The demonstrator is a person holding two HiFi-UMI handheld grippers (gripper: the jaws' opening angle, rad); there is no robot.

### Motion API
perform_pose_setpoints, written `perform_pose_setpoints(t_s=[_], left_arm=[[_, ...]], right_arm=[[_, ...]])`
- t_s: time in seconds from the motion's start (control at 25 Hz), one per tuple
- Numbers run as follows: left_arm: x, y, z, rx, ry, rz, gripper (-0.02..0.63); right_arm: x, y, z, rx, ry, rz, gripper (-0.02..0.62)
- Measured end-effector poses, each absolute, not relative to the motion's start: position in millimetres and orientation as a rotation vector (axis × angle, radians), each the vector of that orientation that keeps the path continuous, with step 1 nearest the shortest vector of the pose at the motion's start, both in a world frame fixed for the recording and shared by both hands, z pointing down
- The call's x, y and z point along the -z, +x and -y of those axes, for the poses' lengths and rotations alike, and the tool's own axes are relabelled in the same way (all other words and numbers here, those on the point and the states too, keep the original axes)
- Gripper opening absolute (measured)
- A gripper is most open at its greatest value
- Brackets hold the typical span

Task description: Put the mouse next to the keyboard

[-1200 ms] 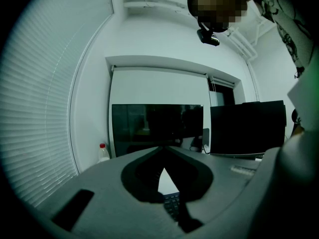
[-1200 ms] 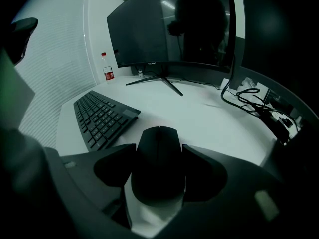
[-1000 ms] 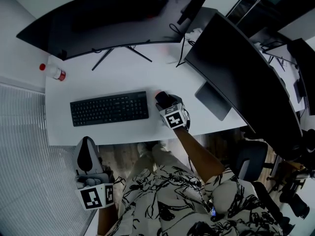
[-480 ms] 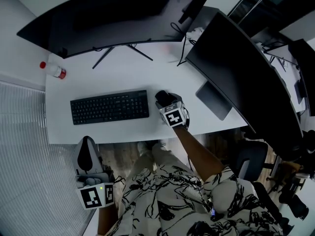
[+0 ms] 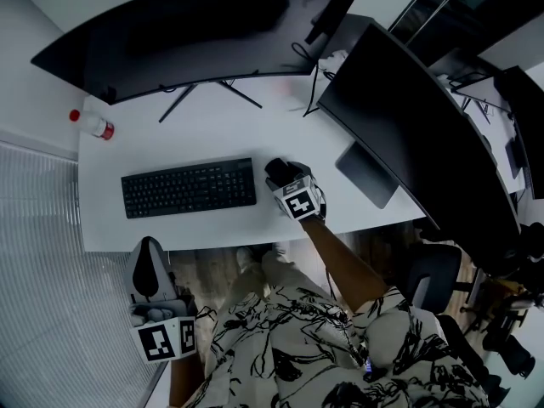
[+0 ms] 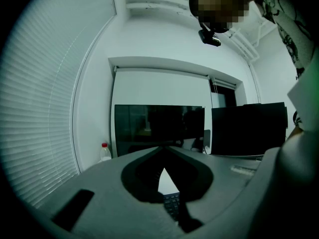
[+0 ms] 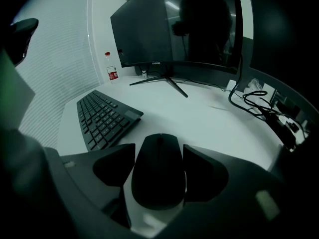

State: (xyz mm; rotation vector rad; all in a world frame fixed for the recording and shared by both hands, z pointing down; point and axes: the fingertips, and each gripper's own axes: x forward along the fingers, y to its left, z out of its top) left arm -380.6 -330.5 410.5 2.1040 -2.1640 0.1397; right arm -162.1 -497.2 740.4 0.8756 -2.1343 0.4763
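Right gripper (image 5: 283,177) grasps mouse (image 7: 158,173), just beside keyboard (image 5: 189,188) — settle it flat on desk (image 5: 212,130), then release. Left gripper (image 5: 149,262) clenched, empty.

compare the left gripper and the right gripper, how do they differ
The right gripper sits low over the desk; the left gripper is held beyond its near edge. The right gripper's jaws clamp the mouse; the left gripper's meet on nothing. Both carry a marker cube.
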Motion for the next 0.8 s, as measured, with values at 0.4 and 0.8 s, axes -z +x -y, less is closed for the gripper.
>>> perform_pose_setpoints(t_s=[0.4, 0.8], left_arm=[[-403.0, -376.6, 329.7, -0.101, 2.142, 2.160, -0.002], [-375.0, -379.0, 329.2, -0.029, 2.196, 2.185, -0.002]], right_arm=[[-663.5, -168.4, 490.9, -0.382, 0.856, 2.418, 0.245], [-572.7, -131.2, 476.3, -0.332, 1.110, 2.603, 0.006]])
